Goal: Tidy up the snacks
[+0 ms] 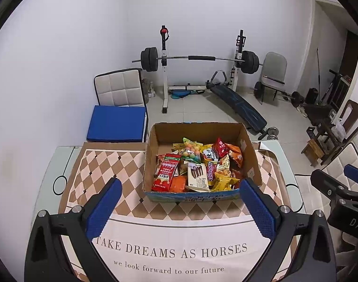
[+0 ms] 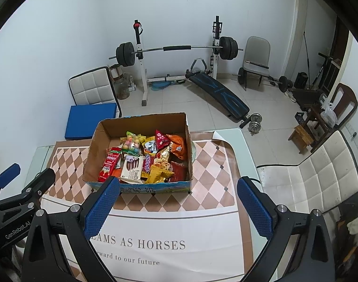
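Note:
An open cardboard box (image 1: 150,155) stands on the table, filled with several snack packs: a red pack (image 1: 165,172), a white Franzzi wafer pack (image 1: 197,176), yellow and orange bags. It also shows in the right wrist view (image 2: 94,148). My left gripper (image 1: 181,202) is open and empty, held above the tablecloth just in front of the box. My right gripper (image 2: 179,199) is open and empty, in front of the box and to its right. Each gripper shows at the edge of the other's view.
A checked tablecloth (image 1: 103,164) with printed words covers the glass table (image 1: 61,155). Behind stand a chair with a blue cushion (image 1: 117,124), a barbell rack (image 1: 197,58) and a bench (image 1: 240,105). A white padded chair (image 2: 315,178) is to the right.

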The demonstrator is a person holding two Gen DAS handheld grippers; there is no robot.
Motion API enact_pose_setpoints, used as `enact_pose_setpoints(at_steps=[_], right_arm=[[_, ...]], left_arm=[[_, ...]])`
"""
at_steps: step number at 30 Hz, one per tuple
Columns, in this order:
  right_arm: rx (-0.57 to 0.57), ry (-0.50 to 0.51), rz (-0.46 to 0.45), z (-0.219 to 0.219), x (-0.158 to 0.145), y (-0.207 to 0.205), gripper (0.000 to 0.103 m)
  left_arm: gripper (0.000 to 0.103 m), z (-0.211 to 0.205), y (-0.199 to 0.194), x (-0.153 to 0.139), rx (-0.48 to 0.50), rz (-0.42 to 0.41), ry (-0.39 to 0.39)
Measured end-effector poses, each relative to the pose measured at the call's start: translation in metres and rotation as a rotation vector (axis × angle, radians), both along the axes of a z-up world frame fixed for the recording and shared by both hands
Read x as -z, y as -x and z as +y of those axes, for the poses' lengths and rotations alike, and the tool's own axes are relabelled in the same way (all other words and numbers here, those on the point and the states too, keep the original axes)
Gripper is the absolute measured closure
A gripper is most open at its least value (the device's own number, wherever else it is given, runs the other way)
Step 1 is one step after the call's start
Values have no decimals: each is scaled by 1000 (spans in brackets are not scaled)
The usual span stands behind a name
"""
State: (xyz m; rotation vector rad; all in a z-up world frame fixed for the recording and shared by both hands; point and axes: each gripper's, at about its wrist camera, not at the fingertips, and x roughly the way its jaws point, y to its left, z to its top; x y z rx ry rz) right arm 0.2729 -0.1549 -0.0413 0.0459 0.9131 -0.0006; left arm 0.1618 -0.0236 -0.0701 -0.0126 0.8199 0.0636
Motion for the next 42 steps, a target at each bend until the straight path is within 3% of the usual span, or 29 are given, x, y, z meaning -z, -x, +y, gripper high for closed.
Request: enact_pose_setpoints(at_steps=[42], right_arm=[[-3, 0, 8, 0, -2, 1, 1]], left_arm=[[0, -5, -1, -15, 14, -7, 11]])
